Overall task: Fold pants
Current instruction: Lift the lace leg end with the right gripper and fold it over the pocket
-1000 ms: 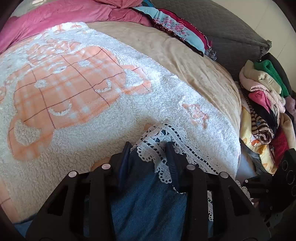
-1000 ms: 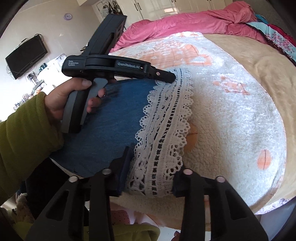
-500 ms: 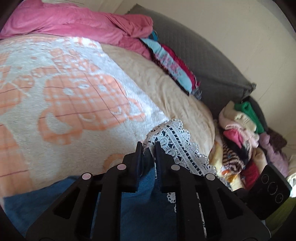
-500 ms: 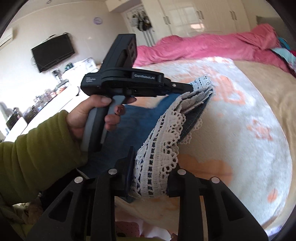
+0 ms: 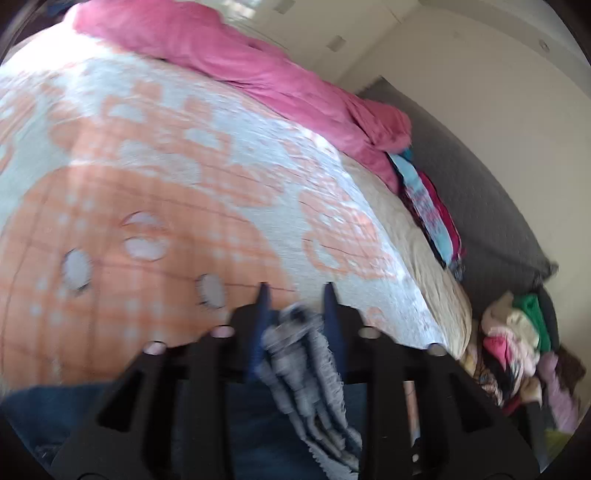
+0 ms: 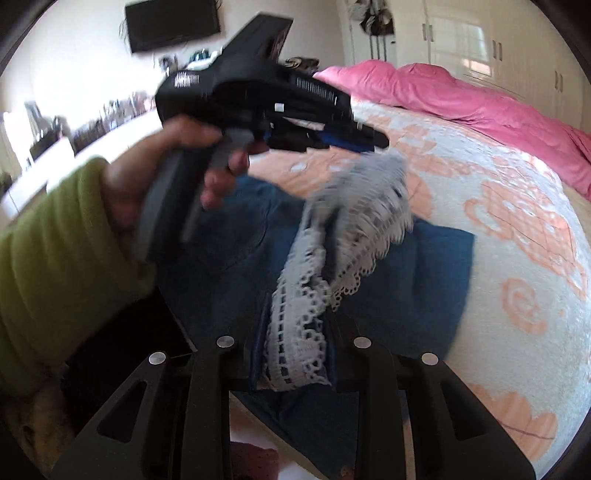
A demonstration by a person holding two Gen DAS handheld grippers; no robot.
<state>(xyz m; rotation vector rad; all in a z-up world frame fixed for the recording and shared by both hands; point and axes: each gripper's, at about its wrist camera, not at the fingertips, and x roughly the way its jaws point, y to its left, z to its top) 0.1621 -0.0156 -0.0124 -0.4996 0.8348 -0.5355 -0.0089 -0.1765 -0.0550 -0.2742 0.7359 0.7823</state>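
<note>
The pants are blue denim (image 6: pixel 424 280) with a white lace hem (image 6: pixel 354 229). They lie on a white and orange fleece blanket (image 6: pixel 517 229) on the bed. My left gripper (image 5: pixel 295 295) is shut on the lace hem (image 5: pixel 303 343), held up above the blanket; it also shows in the right wrist view (image 6: pixel 369 142), held by a hand in a green sleeve. My right gripper (image 6: pixel 295 332) is shut on the other part of the lace hem (image 6: pixel 295 343). The lace hangs slack between the two grippers over the denim.
A pink duvet (image 5: pixel 266 74) lies bunched at the far side of the bed. A grey headboard cushion (image 5: pixel 491 206) and a pile of folded clothes (image 5: pixel 517 343) stand at the right. A television (image 6: pixel 171 22) hangs on the wall beyond a long shelf.
Both grippers have lifted the lace hem off the blanket and carried it up and over the denim. The left gripper has tilted upward. The frames are motion-blurred.
</note>
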